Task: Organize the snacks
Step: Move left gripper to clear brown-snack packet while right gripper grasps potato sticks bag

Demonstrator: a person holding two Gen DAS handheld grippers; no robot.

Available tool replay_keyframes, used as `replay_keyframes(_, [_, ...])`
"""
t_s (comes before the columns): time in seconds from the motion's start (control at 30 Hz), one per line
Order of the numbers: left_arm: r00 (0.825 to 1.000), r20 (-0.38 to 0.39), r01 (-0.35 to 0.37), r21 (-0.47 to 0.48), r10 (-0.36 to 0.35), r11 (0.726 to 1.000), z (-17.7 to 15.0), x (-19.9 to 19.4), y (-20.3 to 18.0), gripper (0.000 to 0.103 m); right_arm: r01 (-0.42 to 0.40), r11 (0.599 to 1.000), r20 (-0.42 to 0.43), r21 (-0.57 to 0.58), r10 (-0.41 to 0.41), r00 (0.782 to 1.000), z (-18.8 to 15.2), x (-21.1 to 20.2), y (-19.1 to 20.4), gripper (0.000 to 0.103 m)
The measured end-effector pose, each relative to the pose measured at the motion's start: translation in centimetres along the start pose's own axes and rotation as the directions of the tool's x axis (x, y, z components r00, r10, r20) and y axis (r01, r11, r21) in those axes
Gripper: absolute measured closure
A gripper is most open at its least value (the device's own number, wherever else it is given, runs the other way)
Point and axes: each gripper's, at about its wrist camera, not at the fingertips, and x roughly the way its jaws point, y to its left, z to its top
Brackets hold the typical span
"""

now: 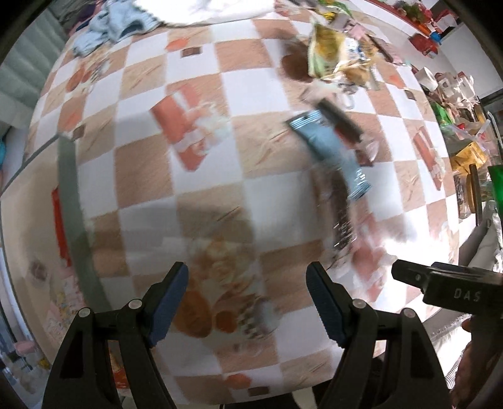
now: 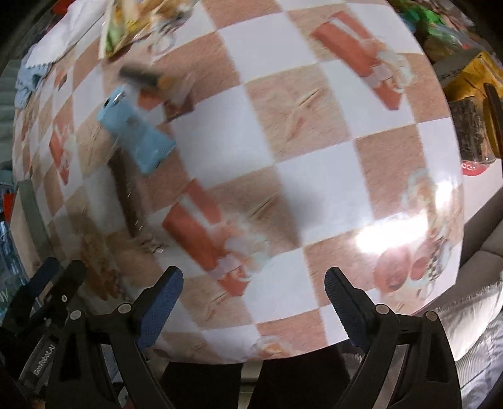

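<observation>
Snacks lie scattered on the far side of a checkered tabletop [image 1: 220, 151], none of them yet gathered. From the left wrist, a blue packet [image 1: 333, 151] rests beside a dark bar [image 1: 341, 119], with a second dark wrapper [image 1: 341, 217] nearer and a heap of yellow-green bags [image 1: 333, 50] beyond; the picture is blurred, so labels cannot be read. The left tongs [image 1: 246, 302] point down with their blue pads spread wide and nothing between them, over bare cloth. The other tool's black body [image 1: 449, 289] shows at the right edge.

From the right wrist, the blue packet [image 2: 135, 135] and the dark wrapper [image 2: 127, 195] sit up and to the left, well apart from the right tongs [image 2: 253, 306], which stand wide and empty above the printed cloth. The heap of bags [image 2: 132, 28] lies at the top edge. The step in hand appears to be the reach: best slow down, centre 1 flat packet between the pads, then close across its narrow width.
</observation>
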Motion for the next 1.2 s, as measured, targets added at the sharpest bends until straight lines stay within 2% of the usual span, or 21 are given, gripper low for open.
replay_keyframes(0.13, [1.000,0.016,-0.002,0.027,0.002,1.000,1.0,0.1,-2.3,0.023,0.003,1.000,0.041,0.013,-0.004,0.999,2.1,-1.2,-1.5,0.010])
replay_keyframes(0.3, [1.000,0.012,-0.006,0.031,0.006,1.000,2.1,1.0,-4.7,0.023,0.009,1.000,0.087,-0.018,-0.007,0.996,5.0,-3.2,-1.3,0.011])
replay_keyframes(0.4, [1.000,0.004,-0.022,0.039,0.022,0.999,2.5,1.6,-6.7,0.023,0.022,0.998,0.111,-0.061,-0.016,0.994,7.0,-4.2,-0.8,0.010])
replay_keyframes(0.53, [0.999,-0.017,-0.038,0.023,0.039,0.999,3.1,3.3,-7.5,0.023,0.062,0.988,0.132,-0.138,-0.043,0.990,8.5,-4.7,0.8,0.010])
replay_keyframes(0.67, [0.998,-0.026,-0.051,0.008,0.051,0.999,3.5,4.1,-8.0,0.023,0.140,0.957,0.190,-0.253,-0.093,0.977,10.8,-6.1,3.6,0.011])
replay_keyframes(0.73, [0.998,-0.029,-0.054,0.005,0.054,0.999,3.7,4.4,-8.3,0.023,0.204,0.921,0.244,-0.331,-0.125,0.962,11.8,-7.0,5.0,0.011])
replay_keyframes(0.8, [0.998,-0.032,-0.057,0.001,0.057,0.998,3.9,4.6,-8.3,0.023,0.296,0.859,0.316,-0.418,-0.168,0.934,12.6,-7.7,7.1,0.011])
replay_keyframes(0.83, [0.998,-0.034,-0.060,0.000,0.060,0.998,4.0,4.6,-8.1,0.023,0.347,0.812,0.358,-0.469,-0.185,0.915,13.0,-8.1,8.1,0.011])
replay_keyframes(0.87, [0.997,-0.035,-0.064,-0.002,0.064,0.998,4.0,4.6,-8.0,0.023,0.376,0.782,0.381,-0.496,-0.193,0.904,13.0,-7.9,8.7,0.011])
replay_keyframes(0.93, [0.997,-0.039,-0.066,-0.007,0.065,0.998,4.0,4.8,-7.9,0.023,0.457,0.690,0.445,-0.561,-0.215,0.870,13.5,-8.0,10.3,0.011])
replay_keyframes(0.97, [0.997,-0.042,-0.063,-0.013,0.062,0.998,3.8,4.8,-7.8,0.023,0.501,0.629,0.480,-0.595,-0.222,0.849,13.7,-7.7,11.5,0.011])
replay_keyframes(1.03, [0.997,-0.046,-0.059,-0.022,0.058,0.998,3.6,5.0,-7.9,0.023,0.555,0.537,0.526,-0.636,-0.224,0.820,13.4,-7.0,12.9,0.011])
replay_keyframes(1.13, [0.996,-0.051,-0.073,-0.017,0.072,0.997,3.6,5.9,-8.1,0.023,0.590,0.437,0.561,-0.679,-0.208,0.801,14.0,-6.2,14.1,0.011])
replay_keyframes(1.2, [0.996,-0.055,-0.071,-0.018,0.070,0.997,3.7,6.3,-8.0,0.023,0.600,0.394,0.573,-0.696,-0.198,0.795,14.0,-5.6,15.0,0.011])
